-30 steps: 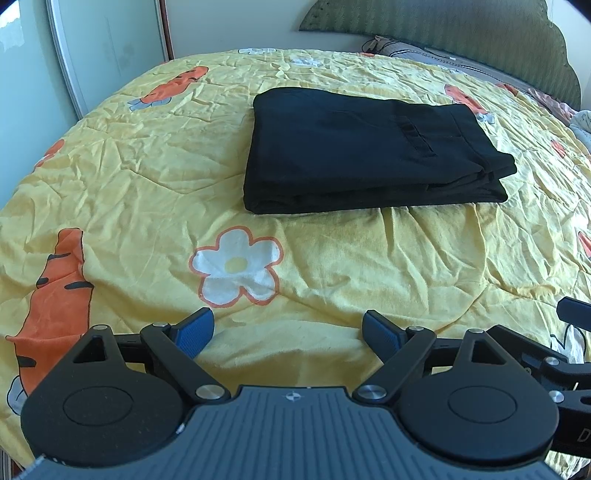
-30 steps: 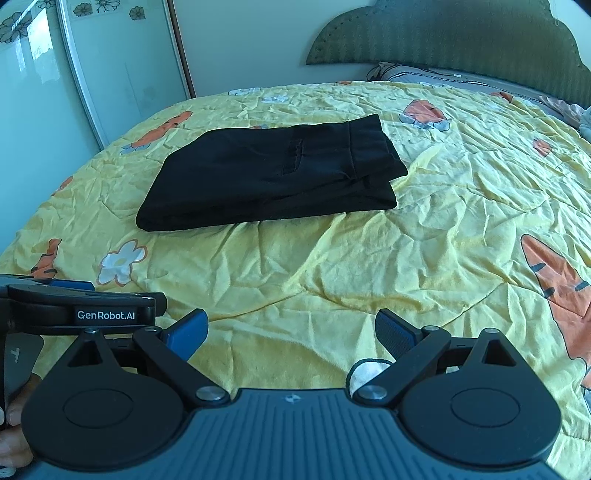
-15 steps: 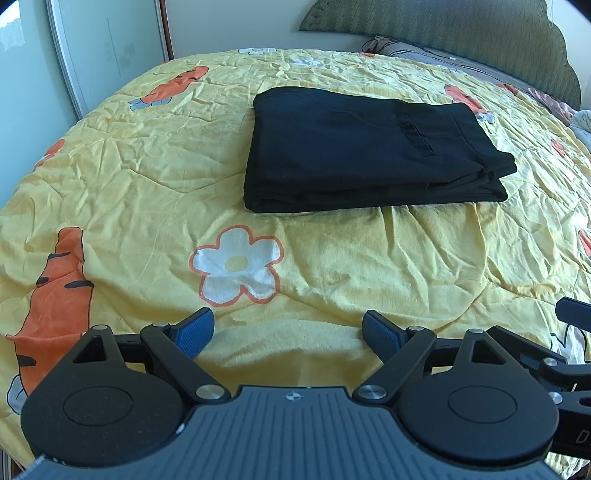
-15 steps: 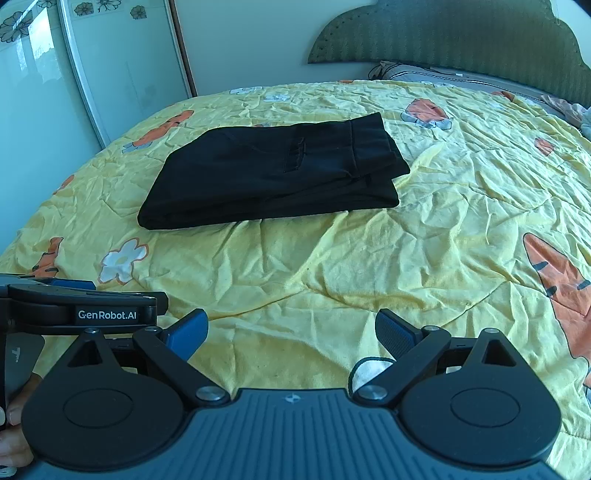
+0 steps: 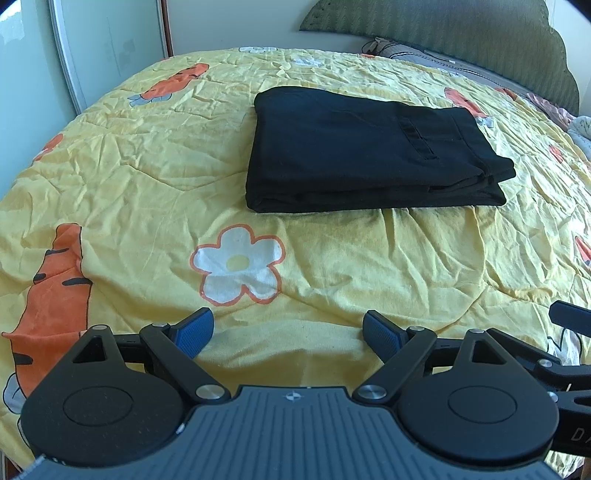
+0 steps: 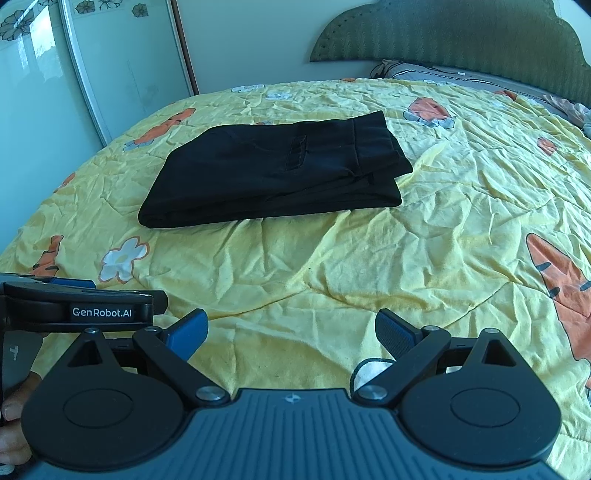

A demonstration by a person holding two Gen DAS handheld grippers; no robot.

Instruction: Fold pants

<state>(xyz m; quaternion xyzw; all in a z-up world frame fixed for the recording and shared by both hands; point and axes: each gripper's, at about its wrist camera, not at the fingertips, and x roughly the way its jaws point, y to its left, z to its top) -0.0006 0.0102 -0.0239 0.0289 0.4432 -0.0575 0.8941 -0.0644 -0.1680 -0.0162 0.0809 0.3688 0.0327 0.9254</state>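
- The black pants are lying folded into a thick, flat rectangle on the yellow bedspread, toward the middle of the bed.
- Their long axis is running across the bed, left to right in both wrist views, with the rounded fold at the left end and the stacked loose edges and waistband at the right end, toward the pillow side.
- A back pocket seam is showing on the top layer near that right end, and the lower layers are sticking out slightly beneath it.
- The left gripper is hovering over the near edge of the bed, its blue-padded fingers spread wide apart, holding nothing and touching nothing.
- The right gripper is sitting likewise low over the near bedspread, jaws gaping wide and empty.
- The pants are lying well apart from both grippers, farther up the bed: straight ahead and a little right of the left one, ahead and a little left of the right one.
- A white flower print is lying between the left gripper and the near left corner of the pants.
- The left gripper is also showing at the left edge of the right wrist view, just beside the right one.
- A green headboard is standing beyond the bed, and a pale sliding wardrobe door is standing to the left.
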